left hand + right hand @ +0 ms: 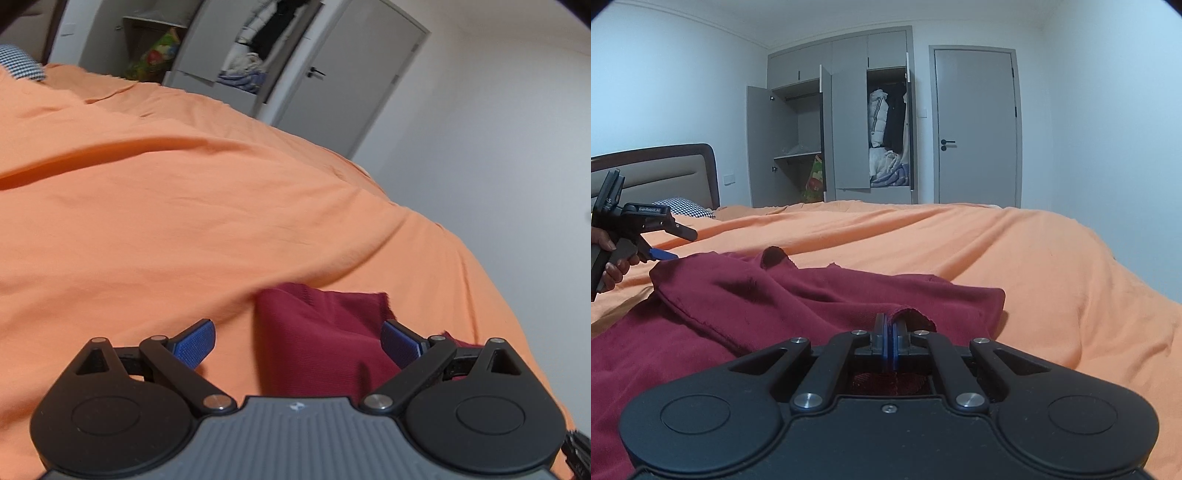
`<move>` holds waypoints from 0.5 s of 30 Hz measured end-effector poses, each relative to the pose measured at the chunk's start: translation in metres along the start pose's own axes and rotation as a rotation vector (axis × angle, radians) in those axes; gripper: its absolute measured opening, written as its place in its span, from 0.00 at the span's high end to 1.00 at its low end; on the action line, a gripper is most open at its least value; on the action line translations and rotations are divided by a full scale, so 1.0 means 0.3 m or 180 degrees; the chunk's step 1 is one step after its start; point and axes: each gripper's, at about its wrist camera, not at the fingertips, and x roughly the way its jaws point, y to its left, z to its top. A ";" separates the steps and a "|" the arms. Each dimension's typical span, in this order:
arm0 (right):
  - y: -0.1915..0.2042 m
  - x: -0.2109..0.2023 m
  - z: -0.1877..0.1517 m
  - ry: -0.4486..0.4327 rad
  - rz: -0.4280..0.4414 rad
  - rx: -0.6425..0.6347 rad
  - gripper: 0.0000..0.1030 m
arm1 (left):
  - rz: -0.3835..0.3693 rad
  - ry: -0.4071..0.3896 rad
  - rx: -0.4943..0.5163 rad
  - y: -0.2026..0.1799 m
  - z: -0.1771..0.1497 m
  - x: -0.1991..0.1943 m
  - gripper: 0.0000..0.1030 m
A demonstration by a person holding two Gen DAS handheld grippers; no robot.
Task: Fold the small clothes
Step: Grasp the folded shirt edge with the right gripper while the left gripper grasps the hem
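Observation:
A dark red garment [768, 295] lies crumpled on the orange bed cover [1034, 258]. My right gripper [889, 325] is shut on a rolled edge of its cloth close to the camera. In the left wrist view, my left gripper [298, 339] is open, its blue pads [195, 343] spread wide, and a corner of the red garment [325, 354] lies between them, nearer the right pad. The right wrist view shows the left gripper [663, 253] at the garment's far left edge, held by a hand [611, 264].
A headboard [665, 170] and a patterned pillow [679, 205] are at the far left of the bed. Behind the bed stand a grey wardrobe [849, 129] with open doors, clothes inside, and a closed grey door [975, 125]. The orange cover [184, 203] spreads wide around the garment.

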 end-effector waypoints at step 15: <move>0.032 0.019 0.027 -0.0037 0.0027 -0.0220 0.98 | 0.0078 -0.0133 0.0366 -0.103 -0.020 -0.016 0.93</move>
